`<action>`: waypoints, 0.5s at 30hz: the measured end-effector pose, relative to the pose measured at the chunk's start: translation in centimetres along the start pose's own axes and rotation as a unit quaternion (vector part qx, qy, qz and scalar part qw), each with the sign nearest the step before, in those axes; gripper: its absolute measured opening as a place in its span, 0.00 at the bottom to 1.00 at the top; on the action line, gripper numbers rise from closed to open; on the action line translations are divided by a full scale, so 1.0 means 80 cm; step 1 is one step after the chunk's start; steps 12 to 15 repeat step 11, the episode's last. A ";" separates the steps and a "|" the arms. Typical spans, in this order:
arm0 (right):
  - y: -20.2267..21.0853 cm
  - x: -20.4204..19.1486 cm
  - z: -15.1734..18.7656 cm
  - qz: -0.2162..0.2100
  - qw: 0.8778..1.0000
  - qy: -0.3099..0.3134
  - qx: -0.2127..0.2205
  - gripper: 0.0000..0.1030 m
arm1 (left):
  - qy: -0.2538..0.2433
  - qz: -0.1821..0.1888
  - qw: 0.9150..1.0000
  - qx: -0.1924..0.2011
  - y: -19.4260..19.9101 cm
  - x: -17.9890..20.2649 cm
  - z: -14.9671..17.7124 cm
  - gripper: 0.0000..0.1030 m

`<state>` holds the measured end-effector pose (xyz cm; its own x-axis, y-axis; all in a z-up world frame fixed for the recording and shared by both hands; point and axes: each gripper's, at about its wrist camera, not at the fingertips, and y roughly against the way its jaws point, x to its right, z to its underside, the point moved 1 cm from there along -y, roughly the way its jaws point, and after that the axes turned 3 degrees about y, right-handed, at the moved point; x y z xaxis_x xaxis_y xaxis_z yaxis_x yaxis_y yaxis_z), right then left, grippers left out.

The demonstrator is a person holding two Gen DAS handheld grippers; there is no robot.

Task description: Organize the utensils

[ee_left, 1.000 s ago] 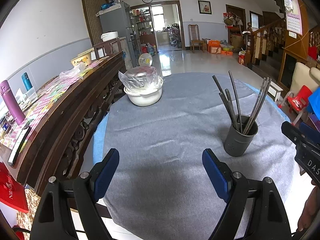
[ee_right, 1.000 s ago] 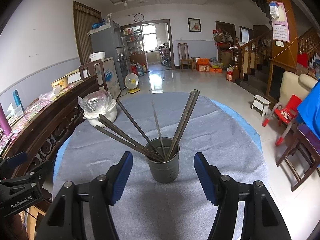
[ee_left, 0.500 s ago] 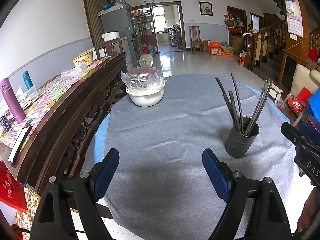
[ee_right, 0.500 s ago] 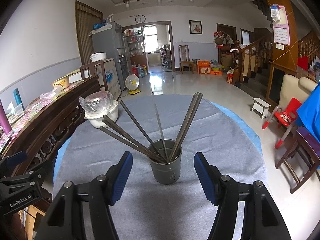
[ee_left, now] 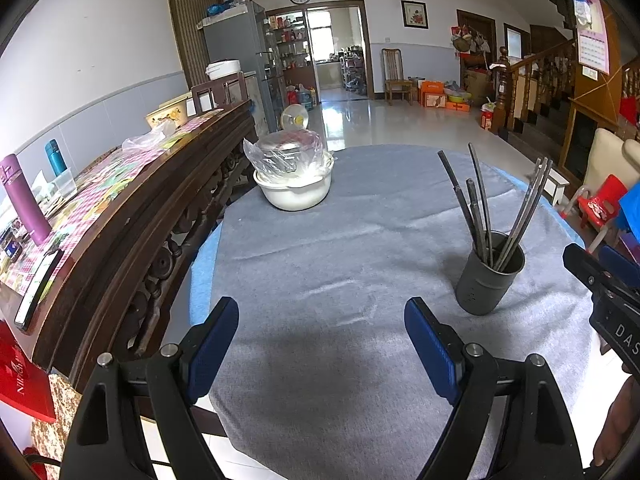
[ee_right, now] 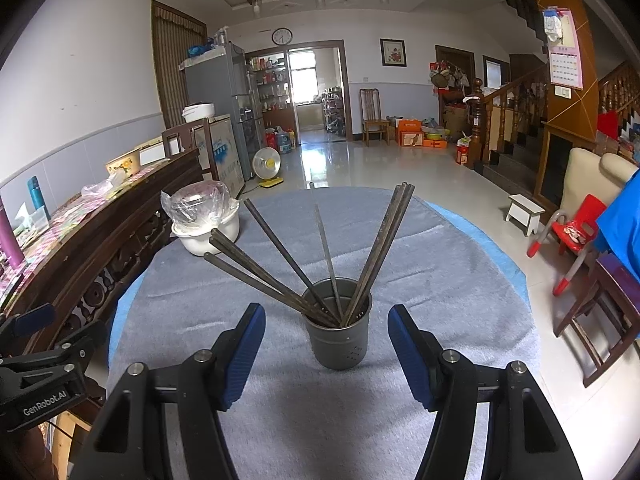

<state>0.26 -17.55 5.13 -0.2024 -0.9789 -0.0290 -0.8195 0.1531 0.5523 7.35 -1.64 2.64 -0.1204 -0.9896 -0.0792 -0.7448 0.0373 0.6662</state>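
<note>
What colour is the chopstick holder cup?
Dark grey holder cup, matte metal look; clearest in the right wrist view.

**Clearance on table**

Grey cloth (ee_left: 320,280) lies bare ahead of the left gripper (ee_left: 320,340). Cup (ee_right: 340,336) with splayed chopsticks (ee_right: 280,268) stands ahead of the right gripper (ee_right: 326,352). Covered bowl (ee_left: 294,184) sits at far left; sideboard (ee_left: 132,216) borders the left edge.

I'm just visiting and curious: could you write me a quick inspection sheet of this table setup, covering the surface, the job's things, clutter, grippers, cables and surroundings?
Surface: round table under a grey cloth.
Job's things: dark chopsticks stand fanned out in a grey holder cup.
Clutter: white bowl with a plastic-wrapped lid.
Grippers: left gripper open, over bare cloth; right gripper open, the cup ahead between its fingers, untouched.
Cables: nothing seen.
Surroundings: wooden sideboard to the left, red chair to the right.
</note>
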 end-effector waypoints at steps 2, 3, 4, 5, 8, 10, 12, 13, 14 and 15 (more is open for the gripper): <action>-0.003 0.001 0.000 -0.001 1.000 -0.003 -0.002 0.66 | -0.002 -0.001 1.000 -0.002 -0.003 0.002 0.000 0.83; -0.005 0.001 0.000 -0.001 1.000 -0.004 -0.003 0.66 | -0.003 -0.001 1.000 -0.003 -0.005 0.002 0.000 0.83; -0.007 0.002 0.000 -0.001 1.000 -0.006 -0.004 0.66 | -0.004 0.000 1.000 -0.005 -0.007 0.003 -0.001 0.83; -0.009 0.003 0.000 -0.001 1.000 -0.007 -0.004 0.66 | -0.005 -0.001 1.000 -0.006 -0.008 0.004 0.000 0.83; -0.017 0.013 0.003 -0.004 1.000 -0.012 -0.009 0.66 | -0.003 0.012 1.000 -0.021 -0.024 0.007 0.000 0.83; -0.028 0.031 0.007 0.006 1.000 -0.024 -0.012 0.66 | 0.008 0.025 0.999 -0.039 -0.043 0.004 0.002 0.83; -0.034 0.040 0.009 0.010 0.999 -0.029 -0.014 0.66 | 0.014 0.025 0.998 -0.049 -0.058 0.000 0.004 0.83; -0.034 0.040 0.009 0.010 0.999 -0.029 -0.014 0.66 | 0.014 0.025 0.998 -0.049 -0.058 0.000 0.004 0.83; -0.034 0.040 0.009 0.010 0.999 -0.029 -0.014 0.66 | 0.014 0.025 0.998 -0.049 -0.058 0.000 0.004 0.83; -0.034 0.040 0.009 0.010 0.999 -0.029 -0.014 0.66 | 0.014 0.025 0.998 -0.049 -0.058 0.000 0.004 0.83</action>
